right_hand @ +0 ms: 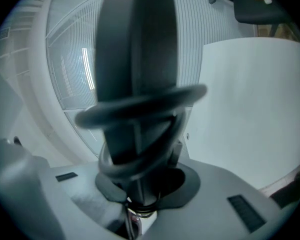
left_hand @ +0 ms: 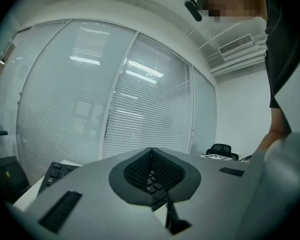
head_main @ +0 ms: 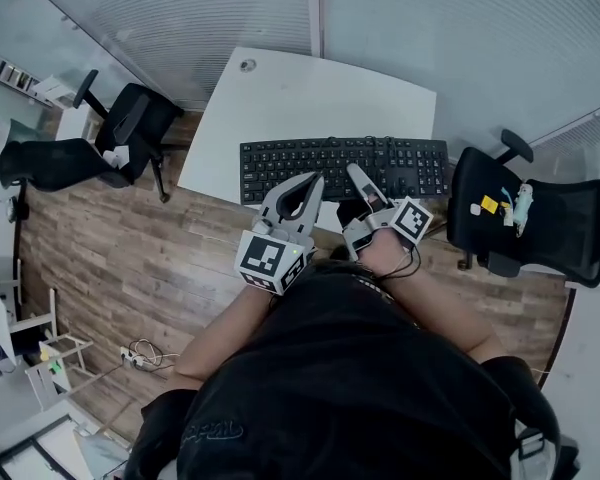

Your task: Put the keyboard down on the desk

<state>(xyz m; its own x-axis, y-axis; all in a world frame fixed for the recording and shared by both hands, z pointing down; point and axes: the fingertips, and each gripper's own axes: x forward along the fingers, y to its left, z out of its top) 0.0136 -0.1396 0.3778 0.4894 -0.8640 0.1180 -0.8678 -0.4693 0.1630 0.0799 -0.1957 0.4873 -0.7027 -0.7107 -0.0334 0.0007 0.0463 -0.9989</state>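
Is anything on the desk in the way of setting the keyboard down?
Nothing visible. The desk is bare around the keyboard, which the right gripper holds by its near edge; a small fitting sits at the far corner.

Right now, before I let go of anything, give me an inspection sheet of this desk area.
Surface: white desk, with a small round cap at its far corner.
Job's things: black keyboard along the desk's near edge.
Clutter: nothing seen.
Grippers: left gripper shut and empty, by the keyboard; right gripper shut on the keyboard's near edge.
Cables: a dark cord loops across the keyboard at the right gripper; floor cords.
Surroundings: left chair, right chair, wood floor, blinds.
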